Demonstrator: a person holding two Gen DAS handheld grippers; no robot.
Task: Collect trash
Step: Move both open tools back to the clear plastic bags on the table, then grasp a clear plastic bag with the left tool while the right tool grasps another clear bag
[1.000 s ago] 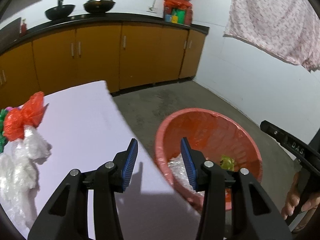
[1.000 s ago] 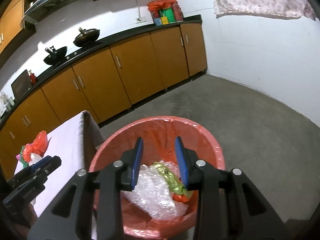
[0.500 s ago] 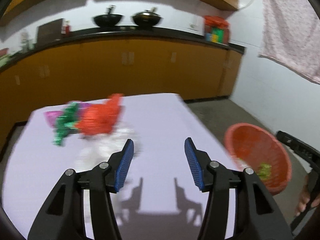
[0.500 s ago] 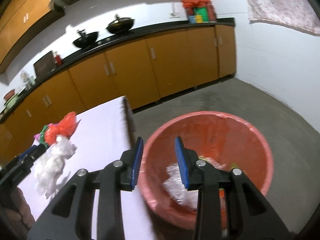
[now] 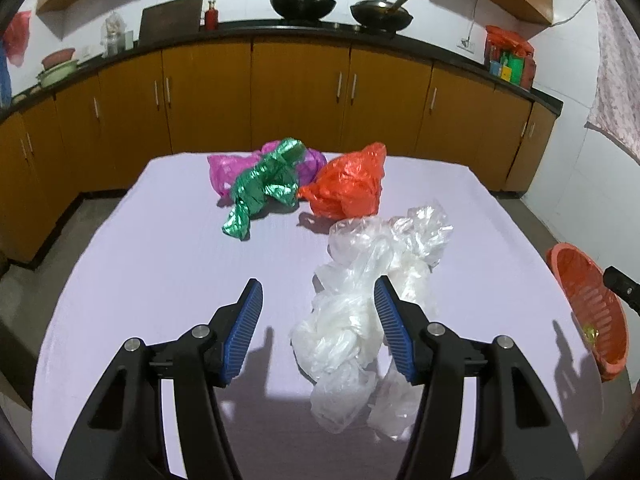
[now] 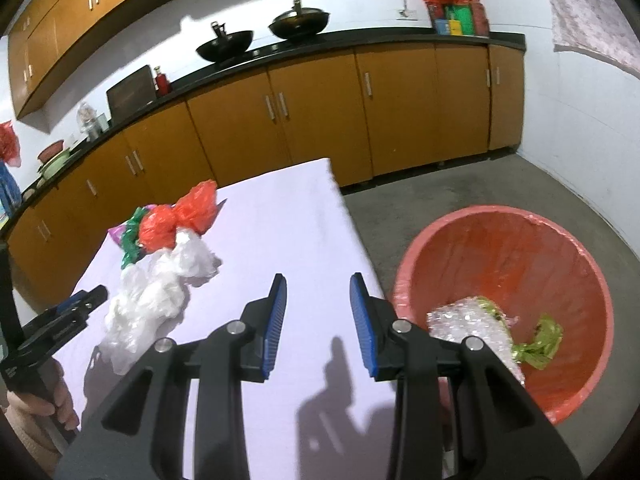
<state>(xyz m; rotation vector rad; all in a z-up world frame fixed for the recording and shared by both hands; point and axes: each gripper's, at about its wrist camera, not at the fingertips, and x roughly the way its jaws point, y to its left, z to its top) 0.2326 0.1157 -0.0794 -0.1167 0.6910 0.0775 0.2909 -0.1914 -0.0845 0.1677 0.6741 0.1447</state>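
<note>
On the white table point(image 5: 160, 264) lie a clear plastic bag point(image 5: 360, 312), an orange bag point(image 5: 348, 192), a green foil wrapper point(image 5: 264, 188) and a pink bag point(image 5: 228, 168). My left gripper point(image 5: 318, 288) is open and empty, low over the table, its right finger at the clear bag's edge. My right gripper point(image 6: 316, 286) is open and empty above the table's right edge point(image 6: 352, 232), beside the red bin point(image 6: 520, 240). The bin holds bubble wrap point(image 6: 468, 316) and a green wrapper point(image 6: 544, 340). The clear bag point(image 6: 152, 292) and orange bag point(image 6: 176, 220) also show in the right wrist view.
Orange kitchen cabinets point(image 5: 300, 92) with a black counter and two woks point(image 5: 304, 2) run behind the table. The bin stands on grey concrete floor point(image 6: 500, 184) right of the table; it shows at the left wrist view's right edge point(image 5: 588, 300). A patterned cloth point(image 6: 592, 8) hangs on the right wall.
My left gripper has swung left from over the bin to over the table, facing the bags. My right gripper has moved left from above the bin to the table's right edge.
</note>
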